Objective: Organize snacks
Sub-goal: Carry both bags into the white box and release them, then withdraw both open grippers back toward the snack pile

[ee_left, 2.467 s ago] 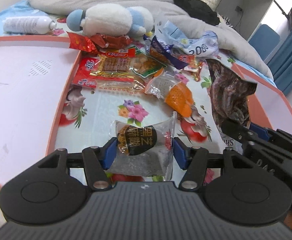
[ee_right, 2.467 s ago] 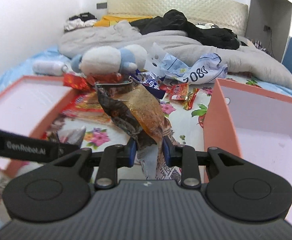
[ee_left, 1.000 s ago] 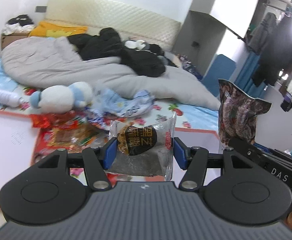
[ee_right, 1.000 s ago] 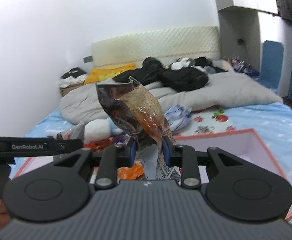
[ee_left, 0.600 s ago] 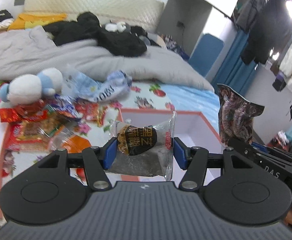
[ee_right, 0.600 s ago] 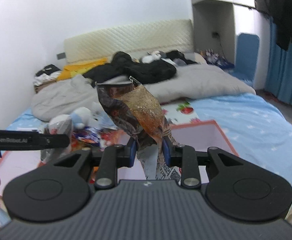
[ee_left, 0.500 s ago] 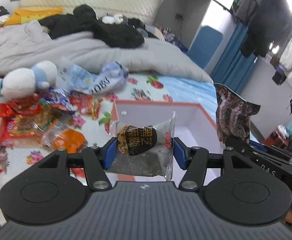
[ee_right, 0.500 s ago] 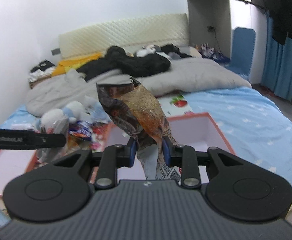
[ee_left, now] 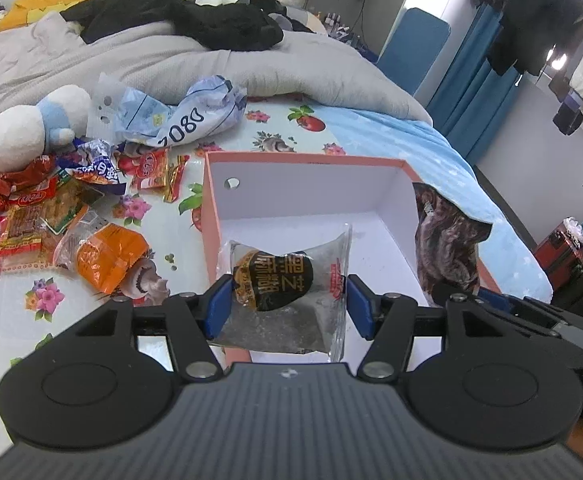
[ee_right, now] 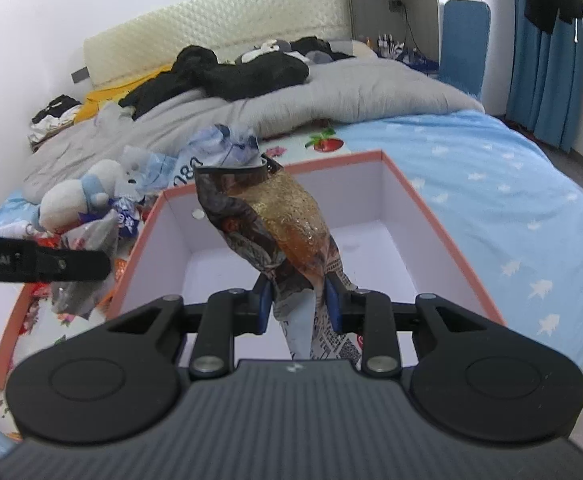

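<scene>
Both grippers have swung from the snack pile on the bed to the empty pink box (ee_left: 211,216), ready to drop. The left gripper (ee_left: 287,304), jaws easing open, holds a clear black-label packet (ee_left: 287,280) (Chinese characters); the right gripper (ee_right: 297,300) clamps a brown bag (ee_right: 275,232).

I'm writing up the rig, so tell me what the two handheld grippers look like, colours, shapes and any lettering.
Both match: the left gripper and right gripper have a ribbed dark grey body, matte black linkage arms with silver pivot pins, round black discs at each side, and blue finger pads. White lettering marks the left gripper's side, seen from the right wrist.
</scene>
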Demonstrator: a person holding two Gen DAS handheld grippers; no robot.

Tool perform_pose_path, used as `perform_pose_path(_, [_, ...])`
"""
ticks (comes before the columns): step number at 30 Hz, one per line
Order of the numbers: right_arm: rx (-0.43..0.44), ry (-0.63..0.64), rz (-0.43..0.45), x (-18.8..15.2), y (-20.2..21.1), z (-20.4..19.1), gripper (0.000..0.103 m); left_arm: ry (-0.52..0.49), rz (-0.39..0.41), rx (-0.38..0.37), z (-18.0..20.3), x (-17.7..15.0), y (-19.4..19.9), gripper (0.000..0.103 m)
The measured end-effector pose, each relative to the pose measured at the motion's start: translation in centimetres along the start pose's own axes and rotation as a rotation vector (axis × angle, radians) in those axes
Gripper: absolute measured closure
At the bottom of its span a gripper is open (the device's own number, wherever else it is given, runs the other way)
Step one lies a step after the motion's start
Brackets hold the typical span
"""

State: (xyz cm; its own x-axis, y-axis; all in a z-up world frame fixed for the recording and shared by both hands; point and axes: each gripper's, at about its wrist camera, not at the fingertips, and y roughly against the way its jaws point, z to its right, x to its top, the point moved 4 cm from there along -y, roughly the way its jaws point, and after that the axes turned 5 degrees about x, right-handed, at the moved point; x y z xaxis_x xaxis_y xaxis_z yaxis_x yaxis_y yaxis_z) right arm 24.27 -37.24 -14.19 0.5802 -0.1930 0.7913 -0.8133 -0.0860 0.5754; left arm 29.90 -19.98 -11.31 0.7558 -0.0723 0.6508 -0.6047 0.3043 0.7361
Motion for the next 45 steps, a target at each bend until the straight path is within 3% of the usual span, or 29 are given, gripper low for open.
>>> perform_pose_path(3, [-0.012,-0.024,-0.007,-0.3,-0.2,0.2,0.066,-0.012,0.008,0.024,-0.1,0.1,0.4,0.025])
perform_pose_path(5, [-0.017,-0.031,-0.002,-0.2,0.0,0.3,0.049,-0.007,0.026,0.029,-0.4,0.3,0.9,0.022])
perform_pose_path(6, [-0.018,-0.030,0.000,-0.2,0.1,0.3,0.048,-0.004,0.030,0.029,-0.6,0.4,1.2,0.022])
perform_pose_path(20, [0.053,-0.004,0.130,2.7,4.4,-2.9,0.048,0.014,0.149,0.011,-2.4,1.2,8.2,0.022])
perform_pose_path(29, [0.130,0.047,0.181,3.1,6.7,-7.1,0.048,0.037,0.203,0.066,-5.7,-0.2,12.4,0.022])
perform_pose_path(34, [0.164,0.077,0.204,2.5,8.0,-9.3,0.048,0.051,0.220,0.081,-7.4,-1.6,14.5,0.022])
perform_pose_path(45, [0.216,0.101,0.162,-2.2,10.8,-13.3,0.048,0.074,0.228,0.090,-11.3,-6.1,19.4,0.022])
